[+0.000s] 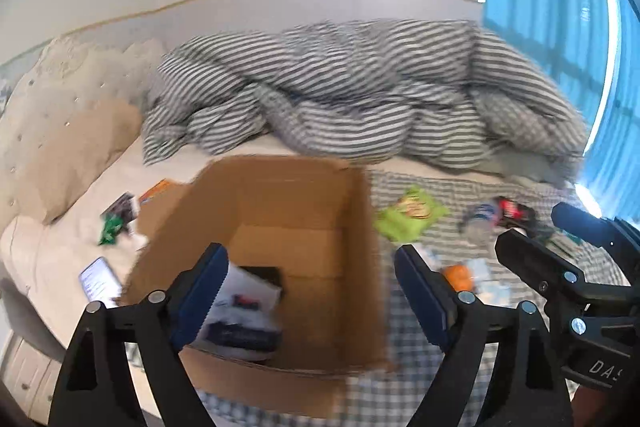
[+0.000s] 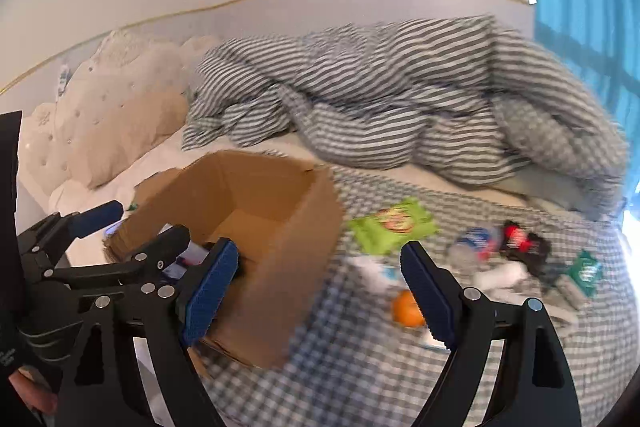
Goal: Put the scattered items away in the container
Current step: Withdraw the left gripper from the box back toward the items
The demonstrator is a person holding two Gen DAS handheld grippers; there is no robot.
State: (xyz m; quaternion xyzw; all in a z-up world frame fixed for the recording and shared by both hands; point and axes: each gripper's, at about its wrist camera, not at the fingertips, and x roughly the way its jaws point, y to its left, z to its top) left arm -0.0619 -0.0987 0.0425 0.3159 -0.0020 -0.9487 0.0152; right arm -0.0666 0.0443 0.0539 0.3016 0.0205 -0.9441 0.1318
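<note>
Box point(image 1: 280, 211) sits on the bed, straight ahead of your left gripper point(image 1: 310, 291), whose jaws are spread wide with nothing between them, above the box's near half. It's brown cardboard, top open, flaps up, with some white and dark packaging point(image 1: 240, 319) already lying in the bottom. Left of the box on the cream sheet point(image 1: 60, 247): a phone point(image 1: 98, 281), a green wrapper point(image 1: 110, 229), a dark card and an orange one, all blurred.

Your right gripper point(image 2: 320, 291) is also open and empty, hovering just right of the box point(image 2: 248, 211), over the checked blanket point(image 2: 360, 367). Orange point(image 2: 406, 307) lies just beside its right finger point(image 2: 428, 291), touching some white paper. Further out, right of the box: green snack bag point(image 2: 390, 225), then a clear bottle point(image 2: 474, 241), a red-and-black packet point(image 2: 520, 239), a small green pack point(image 2: 586, 267) near the edge. Striped duvet point(image 2: 380, 99) is heaped behind everything. Both views have motion blur, small labels unreadable.
</note>
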